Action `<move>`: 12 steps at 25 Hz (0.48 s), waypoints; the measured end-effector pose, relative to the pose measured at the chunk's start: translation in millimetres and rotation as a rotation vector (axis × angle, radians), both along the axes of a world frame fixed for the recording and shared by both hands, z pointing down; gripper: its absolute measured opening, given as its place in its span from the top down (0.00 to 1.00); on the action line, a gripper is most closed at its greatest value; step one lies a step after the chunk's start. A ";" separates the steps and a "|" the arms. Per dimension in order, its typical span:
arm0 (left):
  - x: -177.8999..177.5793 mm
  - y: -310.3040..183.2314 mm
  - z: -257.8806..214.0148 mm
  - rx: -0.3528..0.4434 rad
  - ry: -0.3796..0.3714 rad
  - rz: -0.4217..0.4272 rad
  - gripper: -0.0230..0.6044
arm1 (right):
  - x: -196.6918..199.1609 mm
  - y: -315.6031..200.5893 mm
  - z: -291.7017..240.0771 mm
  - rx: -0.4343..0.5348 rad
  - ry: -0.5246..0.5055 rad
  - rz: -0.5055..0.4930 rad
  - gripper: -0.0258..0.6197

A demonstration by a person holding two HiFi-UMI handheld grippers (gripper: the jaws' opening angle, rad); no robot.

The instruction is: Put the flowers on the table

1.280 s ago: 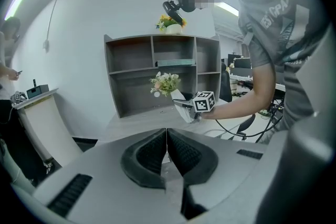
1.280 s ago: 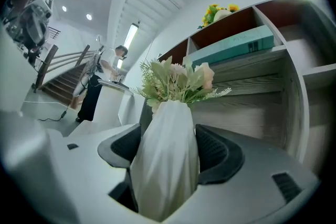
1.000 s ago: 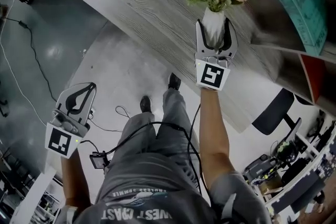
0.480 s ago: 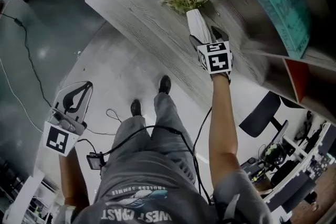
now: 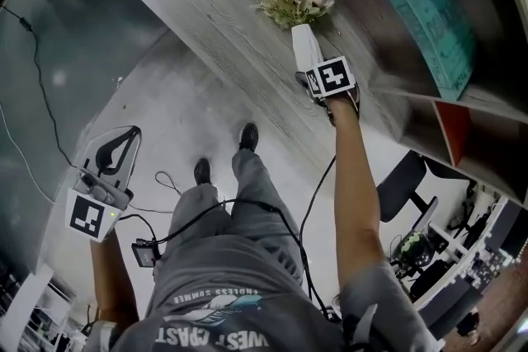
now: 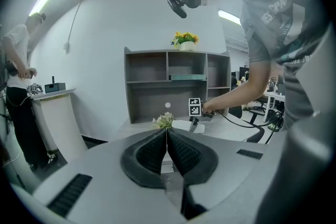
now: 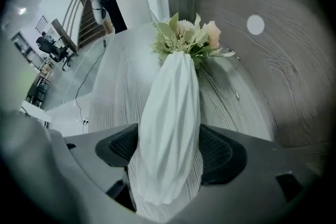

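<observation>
The flowers (image 5: 295,4) are a pale bouquet in a white wrap (image 5: 306,45). They lie tilted on the grey wooden table (image 5: 210,0), blooms pointing away from me. My right gripper (image 5: 308,66) reaches over the table edge. Its jaws are opening, with the wrap (image 7: 170,113) still lying between the pads (image 7: 220,152) and the blooms (image 7: 189,34) beyond. My left gripper (image 5: 129,134) hangs low at my left side over the floor, shut with nothing in it; its pads (image 6: 157,150) meet. The left gripper view shows the bouquet (image 6: 164,120) far off on the table.
A grey shelf unit (image 5: 429,29) with a teal book stands behind the table. A black office chair (image 5: 408,181) is at the right. Cables (image 5: 37,86) trail over the floor. Another person (image 6: 16,92) stands by a white counter (image 6: 55,113).
The right gripper has carried the bouquet from upright near the table's edge farther over the table and tipped it down onto the top. The left gripper has stayed at my side.
</observation>
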State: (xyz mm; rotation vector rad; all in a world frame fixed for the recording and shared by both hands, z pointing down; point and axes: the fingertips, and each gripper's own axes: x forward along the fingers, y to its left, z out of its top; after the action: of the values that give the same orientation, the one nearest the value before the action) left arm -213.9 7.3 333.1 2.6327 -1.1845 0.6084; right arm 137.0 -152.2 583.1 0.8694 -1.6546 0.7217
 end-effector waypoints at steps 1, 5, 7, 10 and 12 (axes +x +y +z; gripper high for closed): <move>0.2 0.2 -0.1 -0.001 0.000 -0.001 0.94 | 0.2 -0.3 -0.7 0.007 -0.005 0.007 0.39; 0.3 2.1 1.7 -0.009 -0.006 0.002 0.94 | -8.5 -3.0 -6.7 0.128 -0.147 0.087 0.40; 1.5 2.8 3.1 -0.015 -0.013 0.008 0.94 | -15.4 -8.8 -15.0 0.250 -0.257 0.137 0.41; 7.0 1.3 3.3 -0.012 -0.016 0.021 0.94 | -16.5 -22.4 -39.6 0.498 -0.385 0.221 0.42; 11.4 0.7 3.2 -0.008 -0.015 0.029 0.94 | -17.9 -27.1 -51.5 0.625 -0.438 0.241 0.42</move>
State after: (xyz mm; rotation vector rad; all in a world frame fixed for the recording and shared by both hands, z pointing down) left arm -202.5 8.0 336.3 2.6473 -1.1473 0.6382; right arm 119.1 -179.3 531.6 1.4464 -2.2489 0.5834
